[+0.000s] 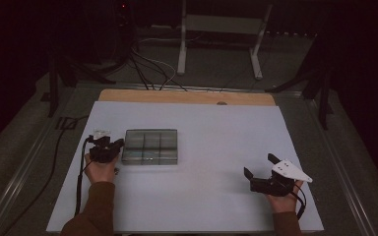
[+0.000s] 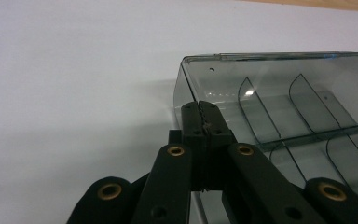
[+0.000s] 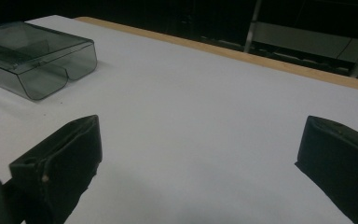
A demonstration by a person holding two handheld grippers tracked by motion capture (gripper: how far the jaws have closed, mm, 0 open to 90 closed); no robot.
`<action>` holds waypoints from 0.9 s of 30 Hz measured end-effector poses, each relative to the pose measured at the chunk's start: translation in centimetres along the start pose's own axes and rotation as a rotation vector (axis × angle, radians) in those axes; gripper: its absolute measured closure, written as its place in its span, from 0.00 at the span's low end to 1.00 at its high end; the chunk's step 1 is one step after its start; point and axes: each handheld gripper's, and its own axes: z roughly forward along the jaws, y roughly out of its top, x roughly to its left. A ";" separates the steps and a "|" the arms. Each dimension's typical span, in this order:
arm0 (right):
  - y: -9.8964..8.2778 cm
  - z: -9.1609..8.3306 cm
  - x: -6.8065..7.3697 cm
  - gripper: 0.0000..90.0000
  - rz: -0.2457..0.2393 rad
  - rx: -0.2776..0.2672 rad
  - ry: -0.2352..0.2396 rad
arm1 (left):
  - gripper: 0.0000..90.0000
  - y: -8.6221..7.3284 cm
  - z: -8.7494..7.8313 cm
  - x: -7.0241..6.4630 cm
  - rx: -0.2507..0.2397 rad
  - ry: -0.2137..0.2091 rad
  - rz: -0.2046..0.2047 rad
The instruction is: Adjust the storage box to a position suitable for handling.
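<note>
1. A white surface [image 1: 211, 162] with a wooden strip [image 1: 187, 97] along its far edge stands in a dark room; cables [image 1: 147, 69] and a white metal frame [image 1: 221, 29] lie on the floor behind it.
2. The clear box [image 1: 150, 146] sits in the left half of the surface, nearer the far edge than the near one. The left hand-held gripper [image 2: 207, 122] is at the box's left side, jaws pressed together on nothing, tips just beside its wall.
3. The right hand-held gripper [image 1: 259, 169] rests near the right near corner, well apart from the box, jaws spread wide and empty.
4. The box is smoky see-through plastic, flat and rectangular with rounded corners, split by thin curved dividers into compartments. The jaws are matte black with brass rivets.
</note>
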 end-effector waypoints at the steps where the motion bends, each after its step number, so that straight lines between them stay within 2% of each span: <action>1: 0.0 0.0 0.0 0.00 0.000 0.000 0.000 | 1.00 0.0 0.0 0.0 0.000 0.000 0.000; 17: 0.0 0.0 0.0 0.00 -0.002 -0.001 -0.001 | 1.00 0.0 0.9 -2.7 0.014 -0.054 0.029; 27: 0.0 0.1 0.1 0.00 -0.005 0.004 0.002 | 1.00 0.6 2.3 -3.8 0.028 -0.060 0.031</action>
